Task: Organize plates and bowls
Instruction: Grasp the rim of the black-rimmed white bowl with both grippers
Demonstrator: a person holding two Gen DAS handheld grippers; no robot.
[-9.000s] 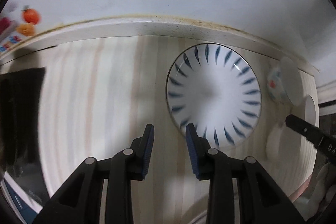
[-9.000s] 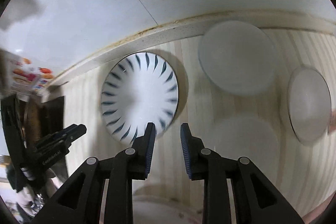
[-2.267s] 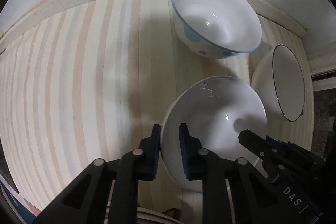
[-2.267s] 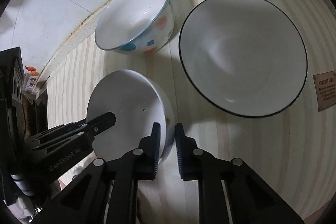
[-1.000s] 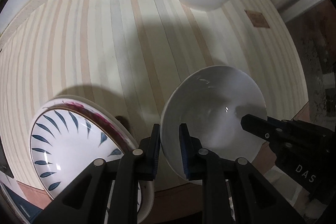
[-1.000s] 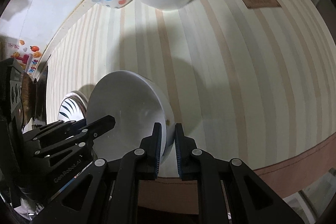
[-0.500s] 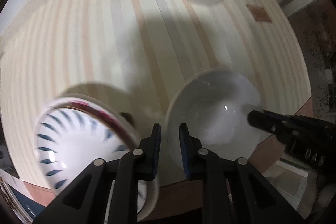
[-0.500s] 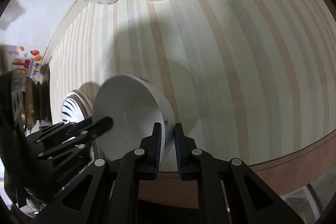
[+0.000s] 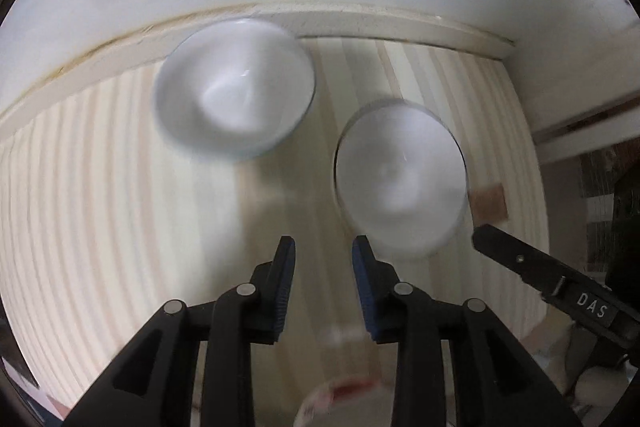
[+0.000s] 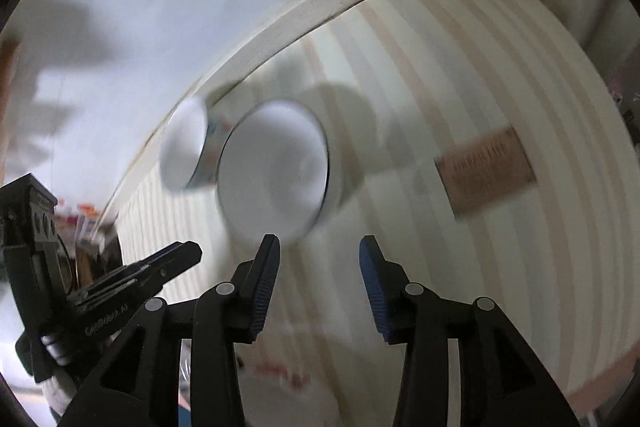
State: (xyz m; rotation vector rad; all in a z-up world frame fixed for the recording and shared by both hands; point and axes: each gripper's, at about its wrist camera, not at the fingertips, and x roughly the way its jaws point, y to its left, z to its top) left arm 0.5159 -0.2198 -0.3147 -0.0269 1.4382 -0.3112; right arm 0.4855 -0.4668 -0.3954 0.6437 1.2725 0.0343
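Both the left gripper (image 9: 323,247) and right gripper (image 10: 319,245) are opening, empty. Two bowls (image 9: 235,91) (image 9: 400,175) blur; their patterns are unreadable.

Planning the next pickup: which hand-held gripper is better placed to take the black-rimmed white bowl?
Probably right: the black-rimmed bowl sits just ahead of the empty, opening right hand-held gripper; from the left hand-held gripper it lies off to the side.

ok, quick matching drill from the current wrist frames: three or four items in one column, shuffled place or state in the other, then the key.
1. white bowl with a dark rim
2. white bowl with a blue rim and coloured spots
3. brown rectangular label
4. left gripper

A. flat on the striped tabletop
B. jaws opening, nothing between
C. nearest the back wall
D. between the other bowl and the label

Pairs: 1-D, 2-C, 3-A, 4-B
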